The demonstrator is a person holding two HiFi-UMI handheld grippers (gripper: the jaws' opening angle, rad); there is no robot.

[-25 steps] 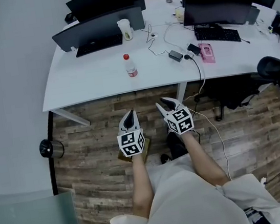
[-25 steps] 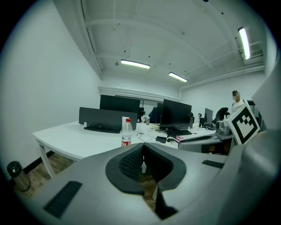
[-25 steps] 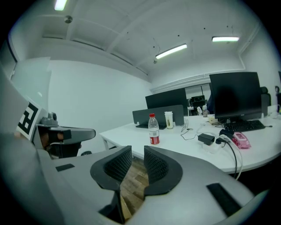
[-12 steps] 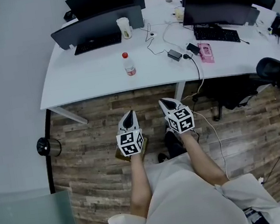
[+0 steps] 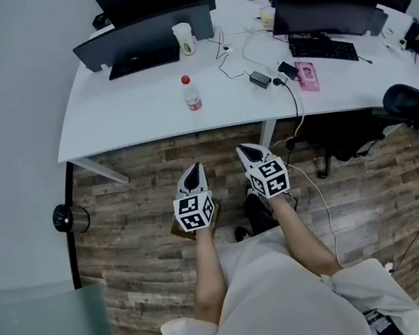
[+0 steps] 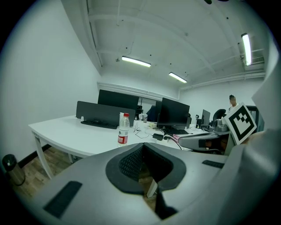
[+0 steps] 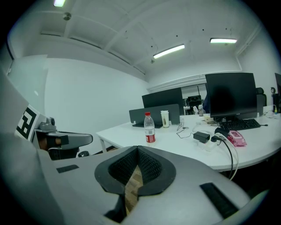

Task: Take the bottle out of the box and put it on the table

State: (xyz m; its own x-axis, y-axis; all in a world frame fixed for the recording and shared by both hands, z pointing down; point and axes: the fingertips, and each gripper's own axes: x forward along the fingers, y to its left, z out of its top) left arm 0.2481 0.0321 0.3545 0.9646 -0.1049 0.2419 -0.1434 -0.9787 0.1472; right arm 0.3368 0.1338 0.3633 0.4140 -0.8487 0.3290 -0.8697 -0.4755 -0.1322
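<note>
The water bottle (image 5: 191, 93) stands upright near the desk's (image 5: 111, 130) front edge, so I judge it delivered. My left gripper (image 5: 193, 174) and right gripper (image 5: 250, 151) hang short of that edge, fingers pressed together, empty.

One bottle (image 5: 191, 92), two keyboards (image 5: 143, 61) (image 5: 324, 47)

A curved white table (image 5: 134, 127) stands on a wood-plank floor (image 5: 134, 235) beside a plain white wall (image 5: 1, 115) — dark monitors (image 5: 145, 36) along it, strip lights (image 6: 136, 61) overhead, a black chair (image 5: 410, 100) nearby.
</note>
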